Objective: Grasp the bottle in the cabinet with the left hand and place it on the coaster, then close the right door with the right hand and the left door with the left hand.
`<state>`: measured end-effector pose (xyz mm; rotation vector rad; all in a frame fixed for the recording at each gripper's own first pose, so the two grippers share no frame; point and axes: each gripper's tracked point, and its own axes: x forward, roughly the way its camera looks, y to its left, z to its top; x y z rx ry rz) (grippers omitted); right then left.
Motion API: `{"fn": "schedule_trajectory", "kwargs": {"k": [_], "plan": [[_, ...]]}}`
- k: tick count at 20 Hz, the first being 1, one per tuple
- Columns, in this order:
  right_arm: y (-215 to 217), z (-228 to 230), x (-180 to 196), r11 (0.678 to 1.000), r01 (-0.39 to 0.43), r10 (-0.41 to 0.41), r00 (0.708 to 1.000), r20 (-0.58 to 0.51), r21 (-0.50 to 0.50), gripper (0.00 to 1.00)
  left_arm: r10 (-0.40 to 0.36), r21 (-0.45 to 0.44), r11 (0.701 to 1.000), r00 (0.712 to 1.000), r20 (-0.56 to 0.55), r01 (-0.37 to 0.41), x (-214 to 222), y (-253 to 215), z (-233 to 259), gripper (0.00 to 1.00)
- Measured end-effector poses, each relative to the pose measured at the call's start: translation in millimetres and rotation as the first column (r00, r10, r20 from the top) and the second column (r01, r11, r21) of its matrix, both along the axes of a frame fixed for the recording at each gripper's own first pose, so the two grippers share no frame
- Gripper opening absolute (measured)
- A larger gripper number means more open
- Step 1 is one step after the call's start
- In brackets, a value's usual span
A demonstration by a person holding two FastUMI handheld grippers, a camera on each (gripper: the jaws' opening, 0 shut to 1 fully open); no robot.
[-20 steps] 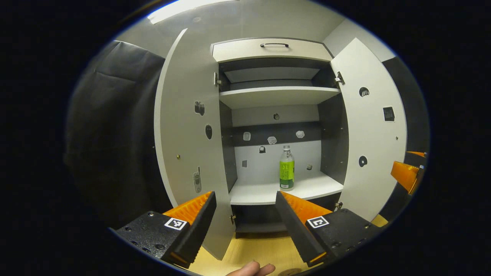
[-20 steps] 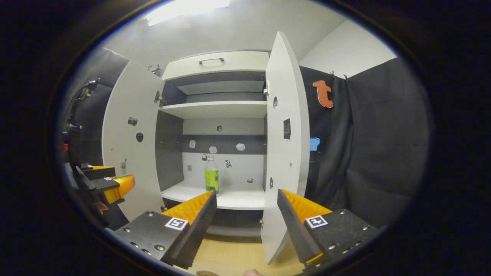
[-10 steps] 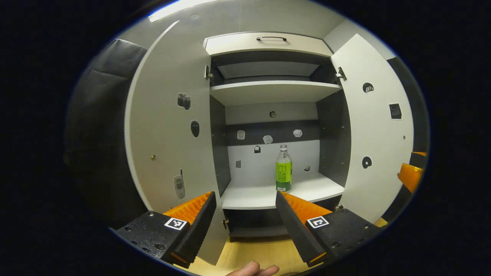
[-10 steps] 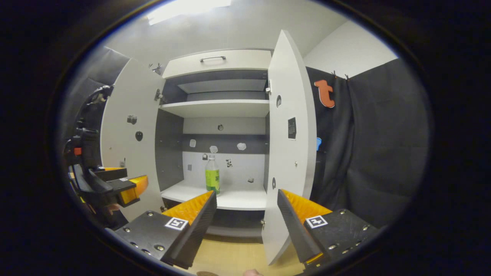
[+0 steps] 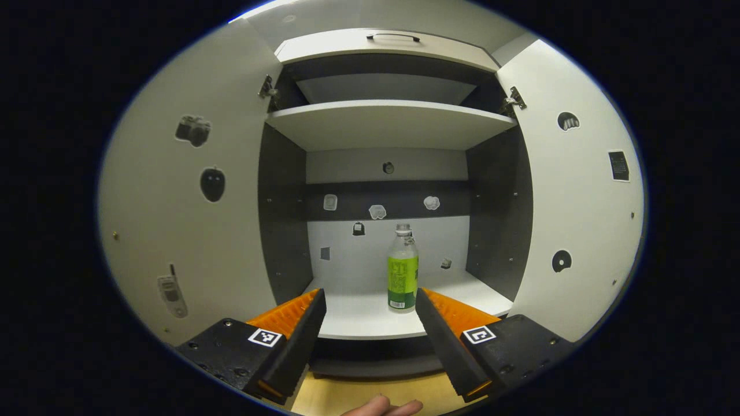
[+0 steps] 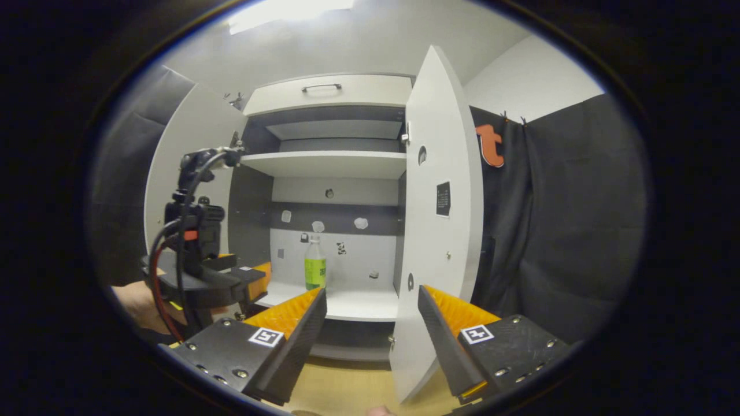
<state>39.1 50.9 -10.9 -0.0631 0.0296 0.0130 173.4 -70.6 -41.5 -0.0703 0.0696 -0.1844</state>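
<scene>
Bottle upright on the cabinet shelf, centre frame.
Left gripper is spread wide and empty, lined up to take it; right gripper waits released.

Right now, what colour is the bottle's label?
Bright green, on the bottle; clearest in the left gripper view.

Green-labelled bottle upright on lower cabinet shelf — both doors open.

Bright ceiling light overhead, blown out to glare, cabinet interior evenly lit, soft shadow under the shelves, strong fisheye bending at the edges — door panels bowed, focus sharp throughout
</scene>
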Motion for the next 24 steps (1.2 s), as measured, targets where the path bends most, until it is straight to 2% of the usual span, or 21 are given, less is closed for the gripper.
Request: {"fn": "schedule_trajectory", "kwargs": {"k": [5,7,12,15,20,21,24], "plan": [[1.1,-4.7,7.1,1.000,0.013,-0.014,1.000,-0.010,-0.013,0.96,-0.036,-0.052,0.998,0.999,-0.030,0.035,56.8,-29.8,-16.4,0.98],[2.5,-5.7,9.2,1.000,0.016,-0.017,1.000,-0.014,-0.019,0.95,-0.077,-0.081,0.994,0.995,-0.057,0.072,73.9,-48.4,-26.6,0.98],[8.5,-8.7,20.8,1.000,0.010,-0.010,1.000,-0.019,-0.013,0.95,-0.116,-0.056,0.992,0.992,-0.048,0.113,114.4,-76.6,-40.1,0.99],[10.5,-12.2,25.6,1.000,0.002,-0.003,1.000,-0.022,-0.020,0.96,-0.094,-0.027,0.995,0.995,-0.040,0.093,139.7,-78.9,-48.5,0.99],[10.4,-8.6,33.0,0.999,0.005,-0.005,1.000,0.005,-0.037,0.96,-0.087,-0.057,0.995,0.994,-0.060,0.084,177.7,-79.8,-61.2,0.99],[10.7,-11.1,33.5,0.999,0.006,-0.006,1.000,0.001,-0.046,0.94,-0.085,-0.073,0.994,0.995,-0.058,0.081,180.5,-78.9,-60.5,0.99],[14.6,-20.4,37.3,0.998,-0.002,0.001,1.000,-0.023,-0.057,0.96,-0.096,-0.097,0.991,0.994,-0.047,0.091,195.8,-81.6,-59.0,0.99]]}}
